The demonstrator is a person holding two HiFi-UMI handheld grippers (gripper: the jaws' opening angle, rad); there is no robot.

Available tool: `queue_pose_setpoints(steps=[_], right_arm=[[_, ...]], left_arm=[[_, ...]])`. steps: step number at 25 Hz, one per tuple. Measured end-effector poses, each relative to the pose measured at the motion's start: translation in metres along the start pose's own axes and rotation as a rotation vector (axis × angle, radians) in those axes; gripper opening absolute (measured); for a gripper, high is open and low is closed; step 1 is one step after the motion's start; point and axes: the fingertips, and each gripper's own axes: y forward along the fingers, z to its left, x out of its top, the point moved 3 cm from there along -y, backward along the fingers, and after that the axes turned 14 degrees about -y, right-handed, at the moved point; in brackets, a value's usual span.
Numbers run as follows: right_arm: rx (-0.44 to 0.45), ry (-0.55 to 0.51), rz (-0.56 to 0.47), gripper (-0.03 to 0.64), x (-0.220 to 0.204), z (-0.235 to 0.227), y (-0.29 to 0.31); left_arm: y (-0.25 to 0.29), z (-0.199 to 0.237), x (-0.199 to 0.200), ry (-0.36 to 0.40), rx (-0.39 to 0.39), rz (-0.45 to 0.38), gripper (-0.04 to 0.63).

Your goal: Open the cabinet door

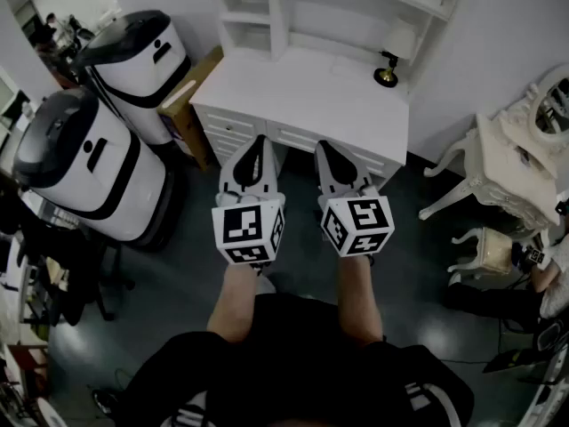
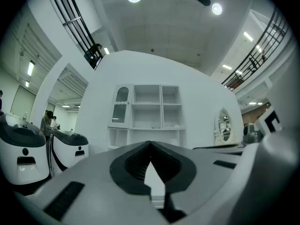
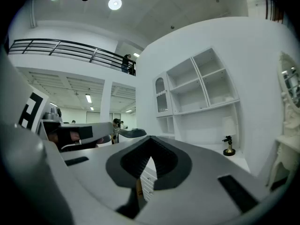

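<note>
Left gripper [image 1: 258,140], right gripper [image 1: 325,147] closed; desk [image 1: 302,87], lamp [image 1: 393,59] ahead.

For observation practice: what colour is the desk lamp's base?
Brass-gold; the desk lamp's base shows best in the head view.

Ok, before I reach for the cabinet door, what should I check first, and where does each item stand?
1. Left gripper empty: ok, jaws together on nothing.
2. Right gripper empty: ok, jaws together on nothing.
3. Jaws open for a handle: not ok, both are shut.
4. Cabinet door in sight: ok, upper left of the hutch, looks shut.
5. Door handle located: cannot tell, too small to make out.
6. Grippers within reach of the door: not ok, both are short of the desk, with the door beyond it.
</note>
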Motion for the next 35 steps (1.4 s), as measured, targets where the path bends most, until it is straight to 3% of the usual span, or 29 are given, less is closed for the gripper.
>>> queue_pose_setpoints(steps=[3,8,13,17,26,35], right_arm=[[-0.016,0.019,-0.001,0.017,-0.002,-0.004,0.001],[-0.002,-0.07,0.035,0.017,-0.013,0.013,0.027],[-0.002,-0.023,0.038,0.017,-0.024,0.002,0.072],[0.001,0.011,0.055,0.017,-0.037,-0.006,0.126],[0.108,0.017,0.055,0.017,-0.035,0.01,0.273],[0.102,-0.027,0.083,0.017,-0.041,0.003,0.353]], left_arm=[[-0.003,-0.001,0.002,0.012,0.0,0.006,0.009],[0.01,0.02,-0.006,0.023,0.014,0.033,0.009],[0.048,0.049,-0.015,-0.011,0.011,0.046,0.009],[0.089,0.087,-0.018,-0.022,0.027,0.062,0.009],[0.182,0.165,0.005,-0.036,-0.004,0.02,0.009],[0.246,0.229,0.008,-0.07,0.0,0.005,0.009]])
